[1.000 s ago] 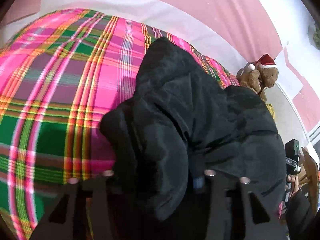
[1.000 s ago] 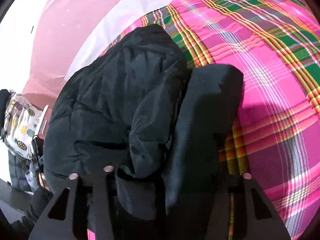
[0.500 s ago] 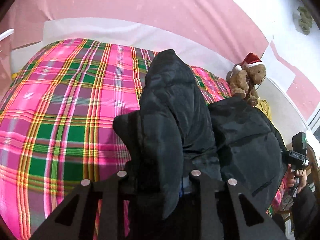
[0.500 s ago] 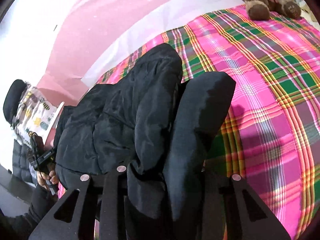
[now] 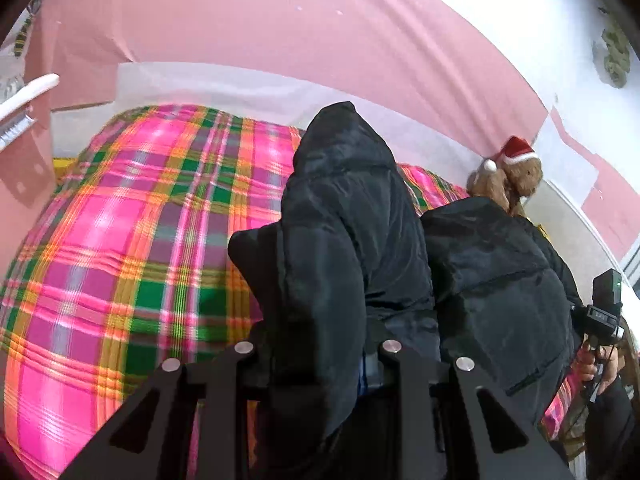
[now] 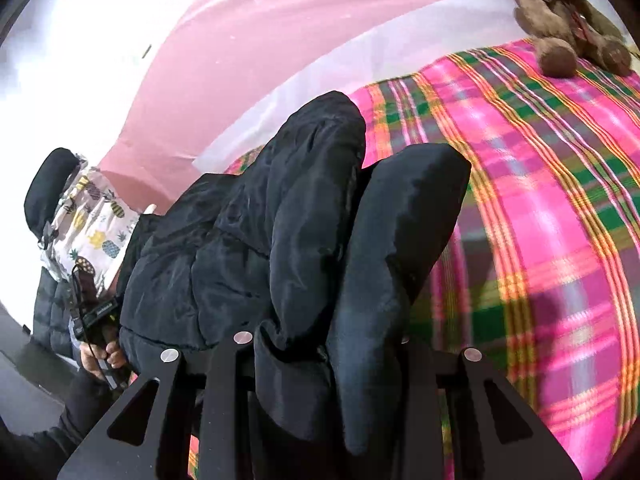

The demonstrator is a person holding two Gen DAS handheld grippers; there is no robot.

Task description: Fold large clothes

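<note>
A black puffer jacket (image 5: 352, 240) hangs bunched between both grippers above a pink, green and orange plaid bedspread (image 5: 132, 248). My left gripper (image 5: 316, 364) is shut on a thick fold of the jacket, whose body drapes away to the right. My right gripper (image 6: 320, 352) is shut on another fold of the jacket (image 6: 288, 232), with the body trailing to the left over the bedspread (image 6: 552, 208). The fingertips of both grippers are buried in fabric.
A brown teddy bear with a Santa hat (image 5: 508, 180) sits at the bed's far edge and also shows in the right wrist view (image 6: 560, 20). A pink and white wall (image 5: 280, 32) runs behind the bed. A pineapple-print cloth (image 6: 88, 232) hangs at the left.
Both grippers have lifted and tilted up with the jacket still held. More of the wall and the far end of the bed shows now; the jacket hangs higher over the bedspread.
</note>
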